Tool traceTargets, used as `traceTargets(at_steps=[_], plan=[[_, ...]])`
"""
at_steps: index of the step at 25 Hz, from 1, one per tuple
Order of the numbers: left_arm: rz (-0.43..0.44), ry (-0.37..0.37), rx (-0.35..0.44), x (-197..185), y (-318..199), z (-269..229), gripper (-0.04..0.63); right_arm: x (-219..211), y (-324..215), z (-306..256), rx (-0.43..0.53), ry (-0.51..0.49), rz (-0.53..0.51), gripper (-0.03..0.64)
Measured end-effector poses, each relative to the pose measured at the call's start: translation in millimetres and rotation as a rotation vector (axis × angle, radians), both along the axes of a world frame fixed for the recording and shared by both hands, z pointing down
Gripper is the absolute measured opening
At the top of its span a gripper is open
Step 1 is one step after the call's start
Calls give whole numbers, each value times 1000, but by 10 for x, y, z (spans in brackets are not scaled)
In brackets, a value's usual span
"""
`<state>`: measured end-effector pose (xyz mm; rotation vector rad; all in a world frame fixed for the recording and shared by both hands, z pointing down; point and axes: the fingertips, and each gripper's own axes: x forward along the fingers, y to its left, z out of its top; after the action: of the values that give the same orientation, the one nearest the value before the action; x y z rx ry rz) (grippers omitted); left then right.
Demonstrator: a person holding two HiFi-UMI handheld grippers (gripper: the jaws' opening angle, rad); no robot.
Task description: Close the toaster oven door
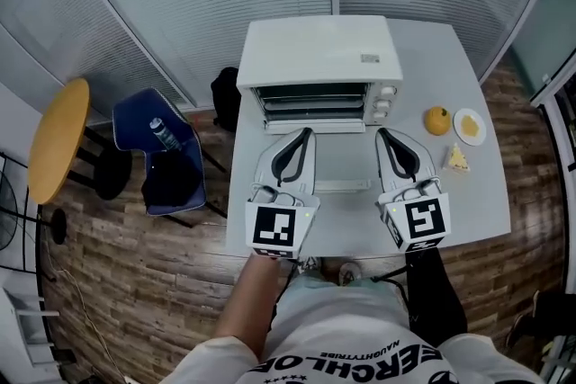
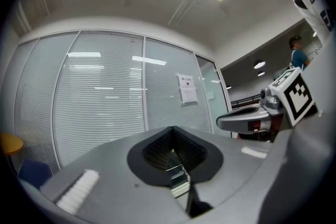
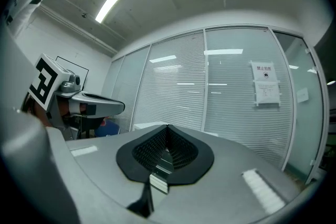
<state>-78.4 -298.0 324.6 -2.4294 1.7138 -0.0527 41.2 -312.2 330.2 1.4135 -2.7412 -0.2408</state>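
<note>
1. Nearest, a bare forearm (image 1: 247,306) reaches forward behind the left claw (image 1: 308,133); the right claw (image 1: 381,133) lies parallel.
2. Both claws are pressed together and empty, with their ribbed black pads meeting at the tips.
3. White boxy toaster oven (image 1: 319,54) sits on the grey tabletop (image 1: 468,211), its door (image 1: 342,162) dropped flat between the claws.

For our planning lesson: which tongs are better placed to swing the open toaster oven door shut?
Left, narrowly: the left tongs sit over the open door, while the right tongs sit at its right edge.
</note>
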Motion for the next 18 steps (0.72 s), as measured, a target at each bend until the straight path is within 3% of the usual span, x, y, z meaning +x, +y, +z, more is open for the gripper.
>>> traceTargets(at_steps=[7,18], plan=[[95,1,-46,-187,-149,264,55,-347,-117,333,-69,30,52,2],[146,2,-139,-534,-198,886,55,-798,-111,871,-167,99,74,2]])
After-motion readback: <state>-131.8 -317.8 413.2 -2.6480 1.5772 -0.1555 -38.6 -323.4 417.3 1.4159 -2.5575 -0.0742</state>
